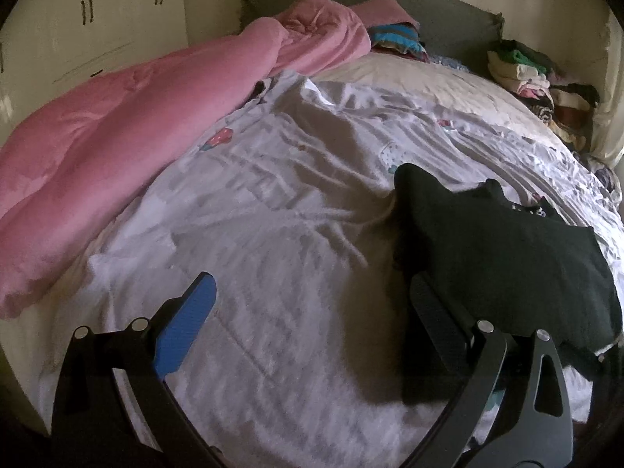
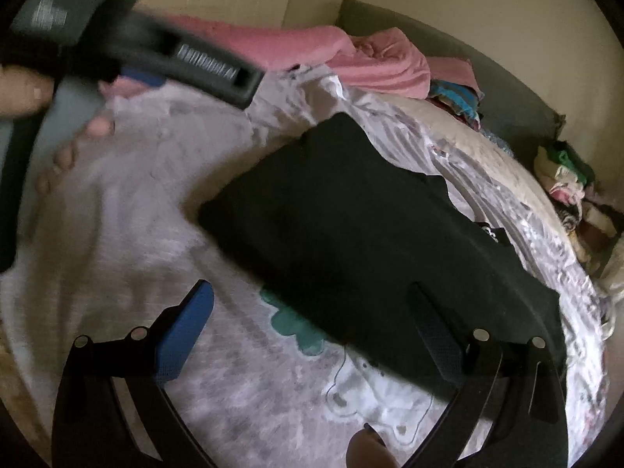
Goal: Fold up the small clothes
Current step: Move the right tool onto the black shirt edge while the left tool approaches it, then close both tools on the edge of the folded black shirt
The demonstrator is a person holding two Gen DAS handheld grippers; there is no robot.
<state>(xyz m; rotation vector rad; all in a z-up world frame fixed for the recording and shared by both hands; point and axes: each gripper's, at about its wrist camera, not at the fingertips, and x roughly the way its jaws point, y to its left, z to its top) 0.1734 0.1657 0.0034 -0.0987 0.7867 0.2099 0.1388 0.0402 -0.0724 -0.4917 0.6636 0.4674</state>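
A dark green, nearly black garment [image 2: 370, 226] lies folded flat on the pale patterned bed sheet [image 2: 136, 202]. It also shows at the right of the left wrist view [image 1: 499, 249]. My right gripper [image 2: 312, 304] is open and empty just above the garment's near edge. My left gripper [image 1: 312, 292] is open and empty over the sheet, left of the garment, its right finger by the garment's near corner. In the right wrist view the left gripper's body [image 2: 156, 50] and the hand holding it cross the upper left, blurred.
A pink duvet [image 1: 117, 136] is bunched along the bed's left side. A pile of clothes [image 1: 538, 82] sits at the far right corner by the grey headboard [image 1: 448, 19]. More coloured clothes [image 1: 394, 39] lie by the pillows. White cupboards [image 1: 78, 19] stand behind.
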